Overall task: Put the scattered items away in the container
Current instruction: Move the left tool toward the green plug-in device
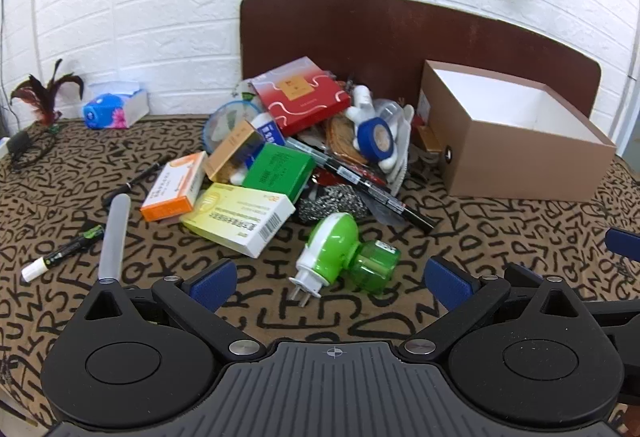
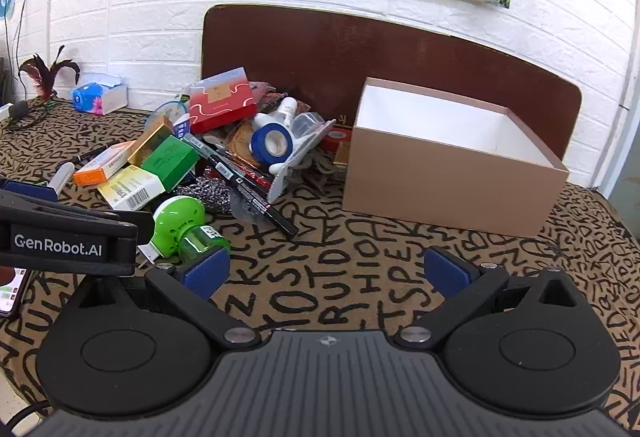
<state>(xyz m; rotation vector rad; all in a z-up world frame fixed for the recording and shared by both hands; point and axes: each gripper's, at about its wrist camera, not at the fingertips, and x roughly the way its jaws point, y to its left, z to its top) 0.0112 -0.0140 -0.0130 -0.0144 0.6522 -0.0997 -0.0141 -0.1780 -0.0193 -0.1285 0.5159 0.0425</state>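
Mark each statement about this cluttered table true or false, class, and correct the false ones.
1. The open tan cardboard box holds several items. False: only its bare white inside shows.
2. The green plug-in mosquito repeller lies on the patterned cloth nearest the left gripper. True.
3. The right gripper is shut on a marker. False: its fingers stand apart, holding nothing.
4. The blue tape roll sits in the pile left of the box. True.
5. The red flat gift box lies under the yellow-white medicine carton. False: it rests atop the pile's rear, apart from the carton.
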